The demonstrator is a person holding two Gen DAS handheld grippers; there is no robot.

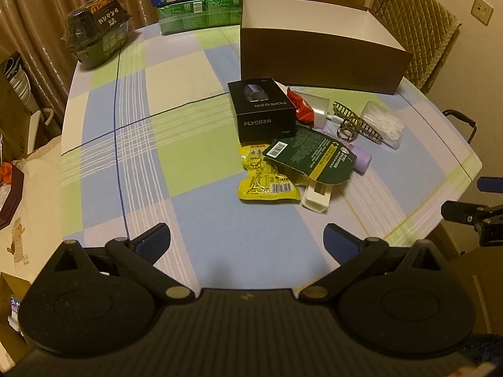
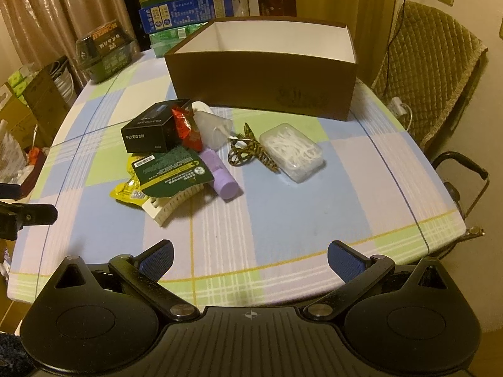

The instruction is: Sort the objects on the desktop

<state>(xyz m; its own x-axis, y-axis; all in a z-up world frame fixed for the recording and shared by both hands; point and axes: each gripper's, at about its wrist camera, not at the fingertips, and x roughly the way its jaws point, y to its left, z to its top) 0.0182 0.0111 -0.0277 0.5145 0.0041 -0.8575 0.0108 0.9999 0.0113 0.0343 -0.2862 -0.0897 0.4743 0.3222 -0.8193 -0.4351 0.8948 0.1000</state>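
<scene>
checked tablecloth (image 2: 283, 207), curtains (image 2: 47, 15), brown box (image 2: 261, 84), both tongs (image 1: 246, 242) (image 2: 250, 256) apart, empty

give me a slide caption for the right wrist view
Open right hand-held gripper hovers before clutter beside an open brown cardboard box on the checked tablecloth.

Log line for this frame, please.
phase: pre-grasp | left gripper: open, empty | right gripper: open, empty | clutter: unsorted | brown box: looks empty

Both wrist views look forward from the near table (image 2: 283, 220) edge, seemingly side by side, sharing the clutter.
</scene>
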